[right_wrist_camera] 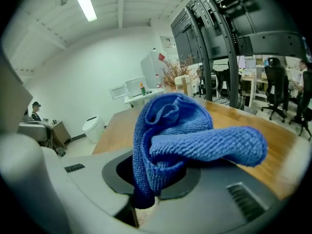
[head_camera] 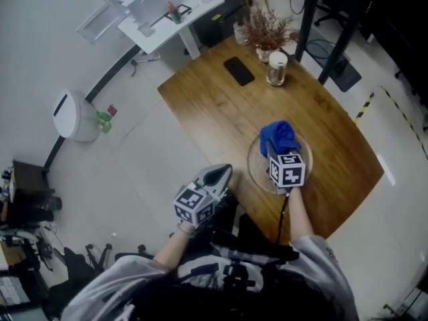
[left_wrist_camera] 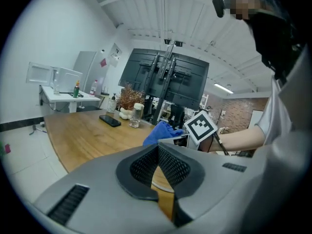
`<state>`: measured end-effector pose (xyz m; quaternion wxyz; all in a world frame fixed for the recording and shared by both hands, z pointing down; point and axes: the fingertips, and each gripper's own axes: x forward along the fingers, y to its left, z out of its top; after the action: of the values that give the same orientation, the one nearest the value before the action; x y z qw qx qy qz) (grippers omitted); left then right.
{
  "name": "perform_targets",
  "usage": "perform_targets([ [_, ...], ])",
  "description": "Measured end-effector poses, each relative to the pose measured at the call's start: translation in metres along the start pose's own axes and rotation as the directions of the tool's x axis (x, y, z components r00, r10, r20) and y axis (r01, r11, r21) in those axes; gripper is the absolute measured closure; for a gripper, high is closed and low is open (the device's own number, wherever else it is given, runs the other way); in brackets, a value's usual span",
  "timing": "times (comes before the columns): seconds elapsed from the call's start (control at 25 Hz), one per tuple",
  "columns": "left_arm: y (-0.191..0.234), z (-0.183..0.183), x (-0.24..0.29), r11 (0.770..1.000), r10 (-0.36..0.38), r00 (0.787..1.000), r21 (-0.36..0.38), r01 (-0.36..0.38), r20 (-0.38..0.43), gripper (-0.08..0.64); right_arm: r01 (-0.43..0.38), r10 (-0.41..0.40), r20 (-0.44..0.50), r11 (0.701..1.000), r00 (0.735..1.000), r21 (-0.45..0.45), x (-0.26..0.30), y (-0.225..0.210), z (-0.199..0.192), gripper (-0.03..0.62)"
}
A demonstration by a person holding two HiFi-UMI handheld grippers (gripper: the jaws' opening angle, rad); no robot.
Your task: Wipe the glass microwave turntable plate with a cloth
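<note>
The glass turntable plate [head_camera: 253, 170] lies flat near the front edge of the wooden table [head_camera: 221, 105]. A crumpled blue cloth [head_camera: 279, 138] sits over its far part, and my right gripper [head_camera: 282, 154] is shut on it above the plate. In the right gripper view the cloth [right_wrist_camera: 185, 130] bulges out of the right gripper [right_wrist_camera: 148, 182] and hides the plate. My left gripper [head_camera: 225, 172] hovers at the table's left front edge, beside the plate and apart from it. In the left gripper view the left gripper [left_wrist_camera: 158, 152] is shut on nothing, with the cloth [left_wrist_camera: 161, 130] ahead.
At the table's far end lie a black phone [head_camera: 239, 71], a lidded jar [head_camera: 276, 69] and a vase of dried plants [head_camera: 266, 35]. A white desk [head_camera: 170, 12] stands beyond, a white bin [head_camera: 72, 116] on the floor at left, and black stand legs [head_camera: 334, 45] at back right.
</note>
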<state>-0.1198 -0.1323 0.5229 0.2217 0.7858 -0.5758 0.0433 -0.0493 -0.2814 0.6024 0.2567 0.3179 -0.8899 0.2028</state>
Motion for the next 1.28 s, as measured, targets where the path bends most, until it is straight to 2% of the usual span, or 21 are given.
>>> perform_targets([
  [0.2,0.013,0.021,0.030,0.992,-0.113,0.993,0.055,0.115,-0.040,0.558,0.050,-0.048,-0.022,0.994,0.999,0.093,-0.002,0.003,-0.014,0.514],
  [0.36,0.026,0.031,0.049,0.977,-0.202,0.978,0.060,0.205,-0.054,0.559,0.099,-0.095,-0.033,0.985,0.995,0.140,-0.014,0.017,-0.027,0.514],
  [0.64,0.027,0.012,0.074,0.935,-0.336,0.932,0.076,0.348,-0.133,0.560,0.155,-0.150,-0.041,0.965,0.988,0.210,-0.041,0.055,-0.060,0.514],
  [0.92,0.015,0.002,0.090,0.904,-0.410,0.897,0.059,0.424,-0.168,0.560,0.191,-0.176,-0.082,0.952,0.981,0.237,-0.070,0.089,-0.089,0.514],
  [1.08,0.004,0.002,0.095,0.893,-0.433,0.885,0.052,0.447,-0.171,0.560,0.224,-0.215,-0.067,0.952,0.974,0.208,-0.080,0.076,-0.075,0.514],
  [1.28,-0.002,0.008,0.093,0.895,-0.430,0.888,0.052,0.443,-0.162,0.560,0.295,-0.295,-0.023,0.944,0.955,0.145,-0.072,0.012,-0.026,0.514],
])
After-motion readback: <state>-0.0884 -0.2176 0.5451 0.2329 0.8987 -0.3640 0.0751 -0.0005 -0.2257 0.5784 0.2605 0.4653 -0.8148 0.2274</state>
